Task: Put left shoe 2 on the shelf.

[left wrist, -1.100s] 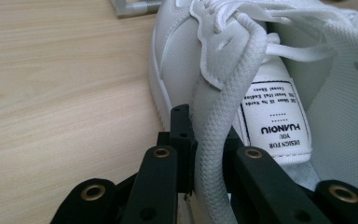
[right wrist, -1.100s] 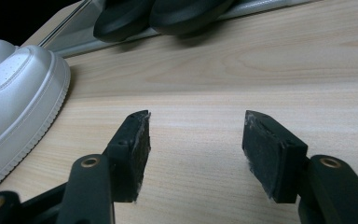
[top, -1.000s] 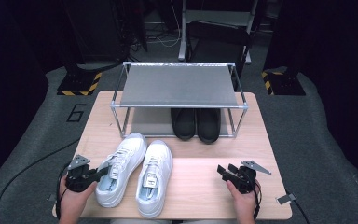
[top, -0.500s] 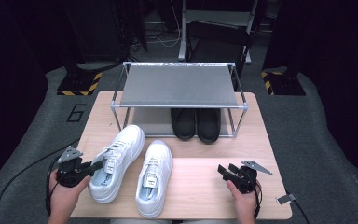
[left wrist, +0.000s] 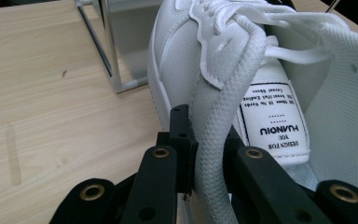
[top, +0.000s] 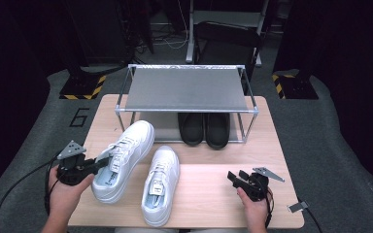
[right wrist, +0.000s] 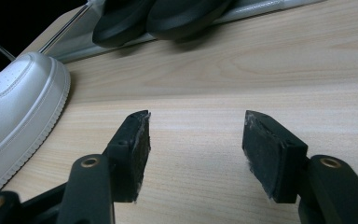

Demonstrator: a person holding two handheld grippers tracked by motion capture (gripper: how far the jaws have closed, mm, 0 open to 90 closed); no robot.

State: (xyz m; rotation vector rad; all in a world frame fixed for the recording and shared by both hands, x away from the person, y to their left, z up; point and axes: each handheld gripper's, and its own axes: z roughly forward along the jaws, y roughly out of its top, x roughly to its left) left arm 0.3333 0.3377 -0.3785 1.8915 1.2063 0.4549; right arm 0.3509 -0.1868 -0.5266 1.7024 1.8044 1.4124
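left gripper [top: 97, 165] on sneaker [top: 124, 158] collar (seemingly lifted)

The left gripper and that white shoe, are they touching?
Touching. In the left gripper view, the left gripper is shut on the padded collar of the white shoe, with the collar pinched between its black jaws.

The left white sneaker [top: 121, 160] is a low-top with white laces, a padded woven collar and a tongue label printed in black. It is gripped at the heel-side collar [left wrist: 214, 140], tilted, with its heel raised off the table [top: 209, 199] and its toe pointing toward the rack. Its twin, the right white sneaker [top: 161, 184], lies flat on the table just beside it, toe pointing the same way.
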